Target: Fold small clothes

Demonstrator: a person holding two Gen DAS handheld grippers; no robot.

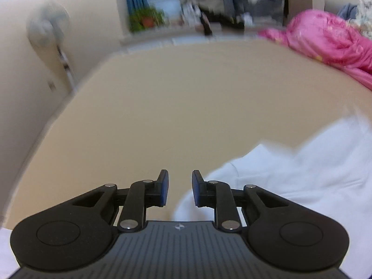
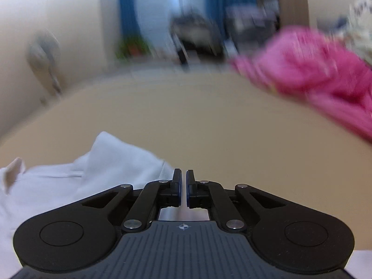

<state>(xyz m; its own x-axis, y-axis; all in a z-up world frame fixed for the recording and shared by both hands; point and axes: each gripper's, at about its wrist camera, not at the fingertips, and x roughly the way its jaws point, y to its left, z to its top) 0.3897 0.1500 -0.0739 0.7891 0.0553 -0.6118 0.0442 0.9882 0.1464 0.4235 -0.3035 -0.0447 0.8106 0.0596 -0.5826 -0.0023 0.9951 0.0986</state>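
Beige bed (image 1: 162,107) — white garment (image 1: 302,167), pink quilt (image 1: 330,39); left hand-held gripper (image 1: 180,187) released, right hand-held gripper (image 2: 183,187) nearly clenched, empty.

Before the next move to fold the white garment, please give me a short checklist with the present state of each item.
1. Left gripper open and empty, ready to grasp: ok.
2. Right gripper open enough to grasp: not ok; jaws nearly closed, with nothing visible between them.
3. White garment within view of both cameras: ok.
4. Garment lying flat: not ok; it is rumpled.
5. Bare beige surface ahead for folding: ok.
6. Pink bedding apart from the garment: ok.
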